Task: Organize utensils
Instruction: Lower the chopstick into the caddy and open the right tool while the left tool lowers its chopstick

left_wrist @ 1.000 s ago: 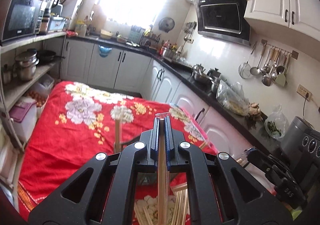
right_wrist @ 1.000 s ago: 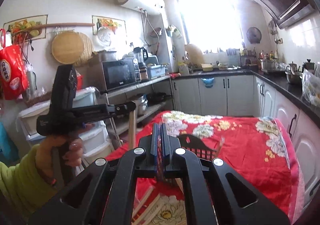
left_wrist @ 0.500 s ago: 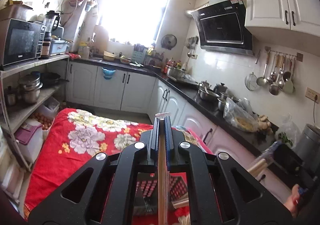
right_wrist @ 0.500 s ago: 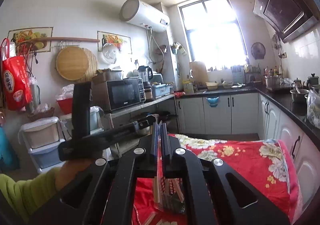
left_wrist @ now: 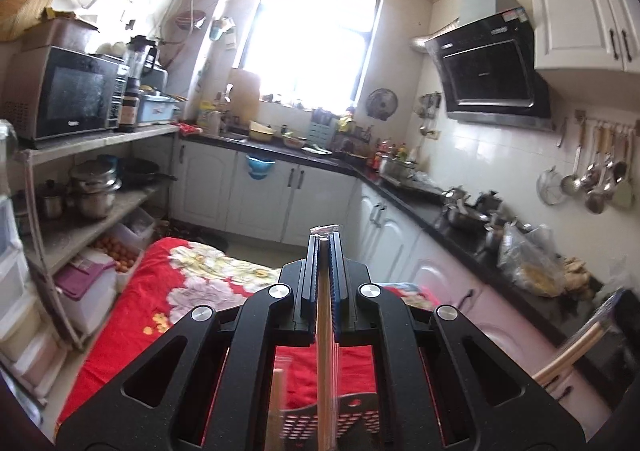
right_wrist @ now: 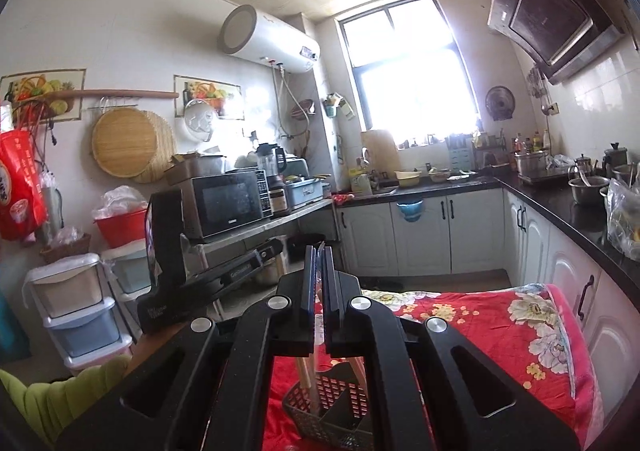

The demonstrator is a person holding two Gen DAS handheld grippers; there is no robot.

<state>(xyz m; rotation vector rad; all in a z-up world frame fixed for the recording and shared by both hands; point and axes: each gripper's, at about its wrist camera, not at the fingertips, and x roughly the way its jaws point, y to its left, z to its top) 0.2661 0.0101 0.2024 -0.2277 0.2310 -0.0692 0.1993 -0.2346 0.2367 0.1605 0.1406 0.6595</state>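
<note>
Left wrist view, red floral cloth [left_wrist: 132, 331], white kitchen cabinets [left_wrist: 256, 195], both tongs clamped on wrapped chopsticks [left_wrist: 325, 315].

Item count, both wrist views:

- Black two-finger grippers: two. The left gripper [left_wrist: 325, 237] fills the lower centre of its own view; the right gripper [right_wrist: 317, 257] fills the lower centre of its own.
- Dark perforated plastic utensil baskets [right_wrist: 336, 407]: one, bottom centre.
- Pale wooden chopsticks clamped in the left gripper [left_wrist: 326, 351]: a thin bundle; exact count cannot be read.
- Red floral cloths [right_wrist: 472, 327]: one, lower right.
- Black-fronted microwave ovens [right_wrist: 228, 205]: one, centre left.
- White cylindrical water heaters [right_wrist: 270, 39]: one, upper centre.
- Black range hoods [left_wrist: 490, 77]: one, upper right.
- Round woven bamboo trays on the wall [right_wrist: 124, 143]: two, overlapping, at left.
</note>
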